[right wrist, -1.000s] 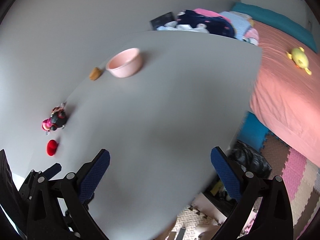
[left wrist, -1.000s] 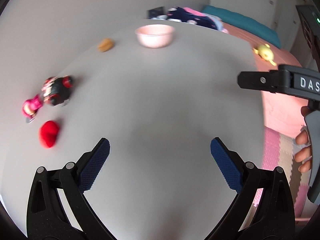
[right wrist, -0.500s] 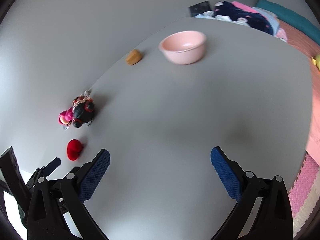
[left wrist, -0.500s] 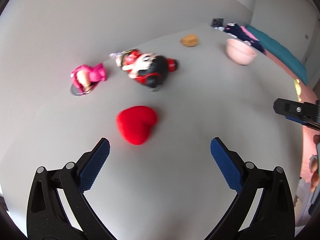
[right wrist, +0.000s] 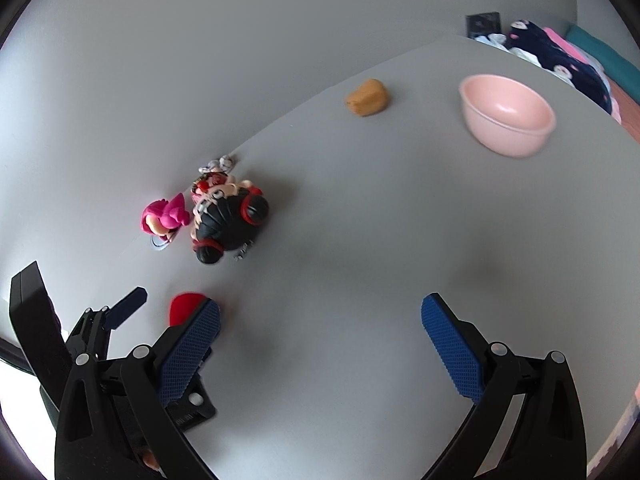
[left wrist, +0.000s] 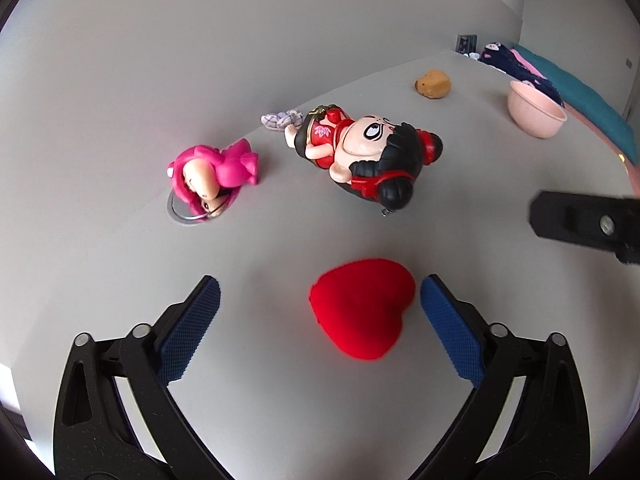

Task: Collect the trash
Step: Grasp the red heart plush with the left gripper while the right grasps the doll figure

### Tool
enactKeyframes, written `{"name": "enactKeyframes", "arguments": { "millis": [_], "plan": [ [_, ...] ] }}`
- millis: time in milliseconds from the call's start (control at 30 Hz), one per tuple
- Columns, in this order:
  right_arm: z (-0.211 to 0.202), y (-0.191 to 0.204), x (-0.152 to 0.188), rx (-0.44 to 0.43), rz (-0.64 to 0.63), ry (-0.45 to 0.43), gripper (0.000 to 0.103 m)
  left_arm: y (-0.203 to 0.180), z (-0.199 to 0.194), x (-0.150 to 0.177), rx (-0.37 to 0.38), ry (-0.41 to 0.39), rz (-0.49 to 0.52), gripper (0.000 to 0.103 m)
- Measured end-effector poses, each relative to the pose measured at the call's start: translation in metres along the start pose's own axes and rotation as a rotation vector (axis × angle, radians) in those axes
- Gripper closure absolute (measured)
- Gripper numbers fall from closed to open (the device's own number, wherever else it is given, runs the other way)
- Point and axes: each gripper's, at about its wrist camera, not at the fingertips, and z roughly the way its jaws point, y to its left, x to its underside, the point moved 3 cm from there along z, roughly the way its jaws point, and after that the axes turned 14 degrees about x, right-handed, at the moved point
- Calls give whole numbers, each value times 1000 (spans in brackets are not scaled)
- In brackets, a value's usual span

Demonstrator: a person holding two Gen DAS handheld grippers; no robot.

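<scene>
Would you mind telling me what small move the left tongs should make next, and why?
Probably lower slightly and finish closing on the red heart. The left tongs have just been closing; the heart lies between the pads, nearer the right pad, and neither presses it yet. The pink bowl looks the likely drop spot.

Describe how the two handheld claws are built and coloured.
Both match: the left claw and right claw have matte black plastic arms with cut-out slots and silver rivets, tipped by blue, grid-textured fingers. No cables or sleeves show.
</scene>
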Motion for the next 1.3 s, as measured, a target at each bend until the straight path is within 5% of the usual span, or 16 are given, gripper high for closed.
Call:
{"name": "enactKeyframes", "arguments": {
  "millis": [133,200,400,767,833,867,1300],
  "plan": [
    [8,18,-12,-11,-21,-4,3,9,0,1,5,4,-4,34],
    [11,28,-18,-15,-37,-8,3,19,-5,1,-5,-5,-29,58],
    [19,63,-36,-14,-102,-25,3,56,-14,5,-27,-34,-147,58],
    [62,107,-50,117,-271,-27,3,68,-23,12,-29,-42,-167,58],
    [67,112,-49,139,-302,-33,12,66,-18,7,-29,-41,-165,58],
    [68,112,-48,146,-312,-39,24,66,-18,7,-29,-41,-164,58],
    [38,76,-27,111,-257,-60,25,55,-12,2,-20,-36,-149,58]
  ]
}}
